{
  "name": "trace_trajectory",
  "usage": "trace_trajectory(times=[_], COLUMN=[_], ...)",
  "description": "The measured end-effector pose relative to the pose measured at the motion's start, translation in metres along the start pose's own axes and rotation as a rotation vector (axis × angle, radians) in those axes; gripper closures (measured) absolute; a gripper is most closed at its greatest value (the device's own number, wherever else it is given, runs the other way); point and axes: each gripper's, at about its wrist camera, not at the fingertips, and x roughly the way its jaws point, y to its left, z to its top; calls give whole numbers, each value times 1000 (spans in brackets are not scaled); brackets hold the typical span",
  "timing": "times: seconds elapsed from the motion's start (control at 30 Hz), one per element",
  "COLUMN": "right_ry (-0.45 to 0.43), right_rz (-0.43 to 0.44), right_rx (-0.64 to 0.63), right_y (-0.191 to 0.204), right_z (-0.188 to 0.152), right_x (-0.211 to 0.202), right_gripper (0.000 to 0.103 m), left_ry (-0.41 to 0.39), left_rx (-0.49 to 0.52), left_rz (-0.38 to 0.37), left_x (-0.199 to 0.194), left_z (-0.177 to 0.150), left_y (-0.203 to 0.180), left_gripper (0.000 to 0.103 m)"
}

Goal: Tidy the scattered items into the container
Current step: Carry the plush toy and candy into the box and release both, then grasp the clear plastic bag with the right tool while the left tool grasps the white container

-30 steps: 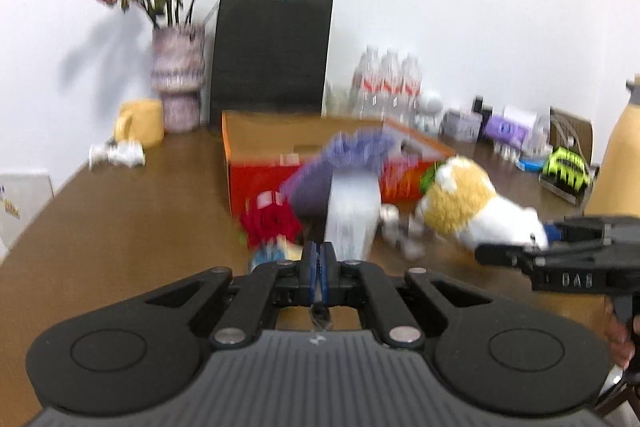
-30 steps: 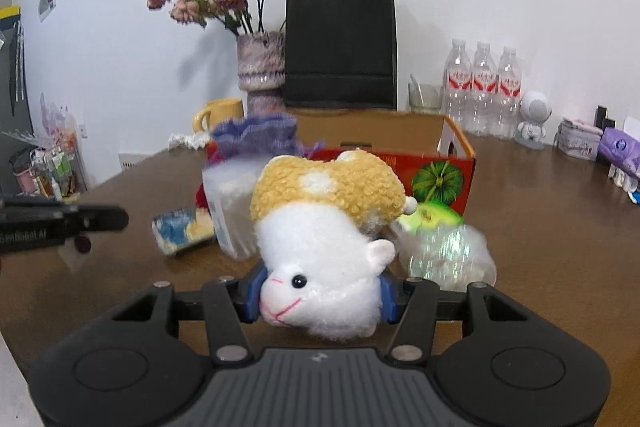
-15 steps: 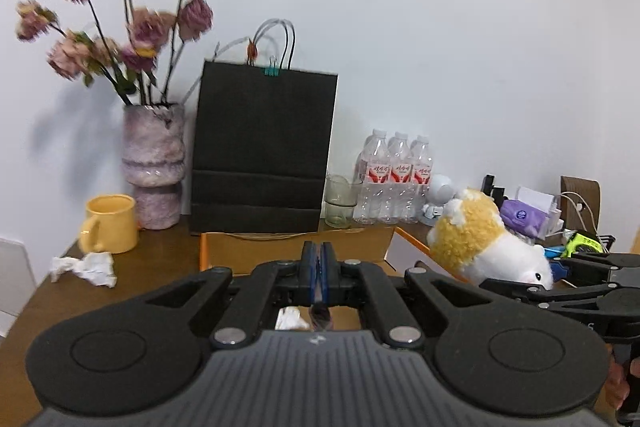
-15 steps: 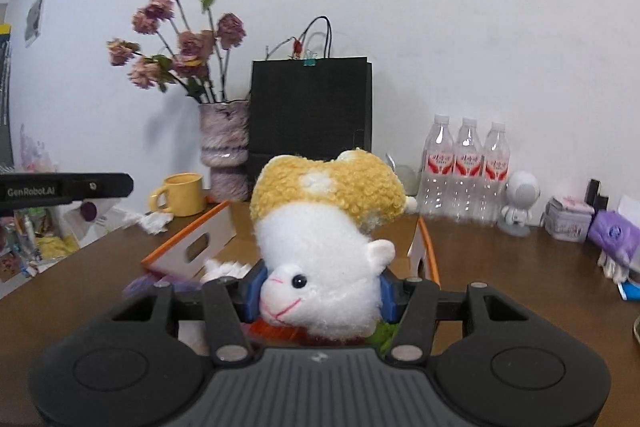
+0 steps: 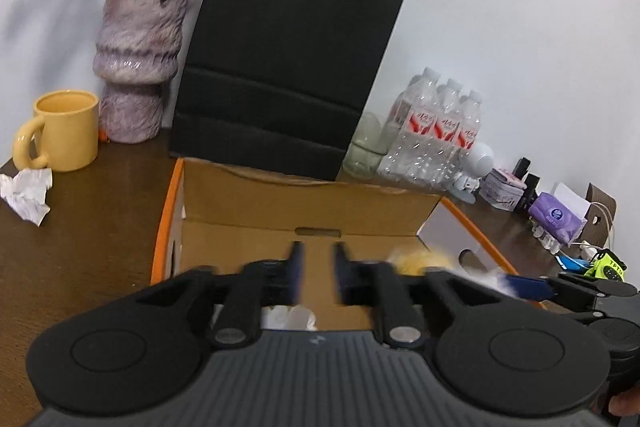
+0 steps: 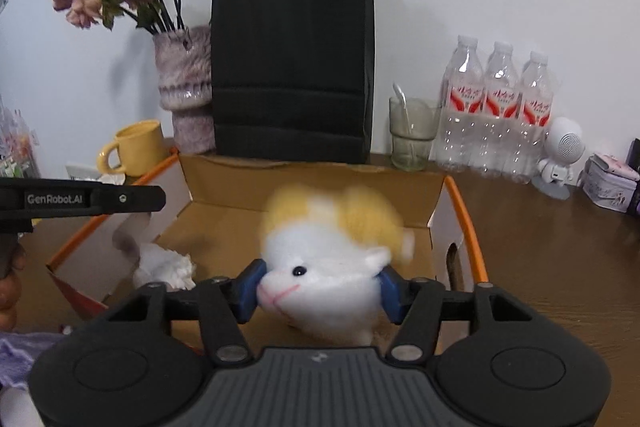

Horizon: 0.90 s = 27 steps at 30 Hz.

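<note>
Both claws over the cardboard box (image 6: 312, 187): right claw (image 6: 320, 291) opening to drop plush toy (image 6: 328, 259); left claw (image 5: 318, 267) opening, empty.

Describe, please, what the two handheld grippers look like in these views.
Both are matte black plastic: a ribbed grey-black body, two round discs, angular linkage arms with silver pivot pins, and blue finger pads. The left gripper shows white "GenRobot.AI" lettering along its finger in the right wrist view. The right gripper matches it. No cables or sleeves show.
</note>
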Motion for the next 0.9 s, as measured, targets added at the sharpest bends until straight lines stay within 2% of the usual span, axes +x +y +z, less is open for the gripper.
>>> trace_trajectory(times=[0.03, 0.07, 0.13, 0.17, 0.2, 0.27, 0.5, 0.67, 0.9], right_ry=[-2, -5, -12, -13, -13, -16, -40, -106, -152], right_rz=[-5, -10, -12, -11, -10, -9, -14, -17, -46], right_rx=[-4, -9, -13, -14, -15, -19, -23, -9, -32], right_y=[0, 1, 2, 3, 3, 5, 6, 2, 0], right_z=[0, -1, -2, -1, -1, -1, 3, 4, -33], right_x=[0, -1, -5, -6, -8, -11, -24, -59, -118], right_gripper=[20, 17, 14, 13, 10, 4, 4, 4, 0], left_ry=[-3, -9, -20, -21, -26, -41, -77, -135, -157], left_rx=[0, -1, 2, 2, 2, 23, 45, 62, 104], left_rz=[11, 19, 13, 11, 18, 30, 42, 32, 28], left_x=[-1, -2, -5, -6, -8, -12, -33, -74, -135], left_z=[-1, -1, 0, 0, 0, 1, 5, 4, -34], left_y=[0, 0, -2, -4, -6, -13, -24, -29, -34], left_gripper=[41, 31, 22, 9, 0, 0, 0, 0, 0])
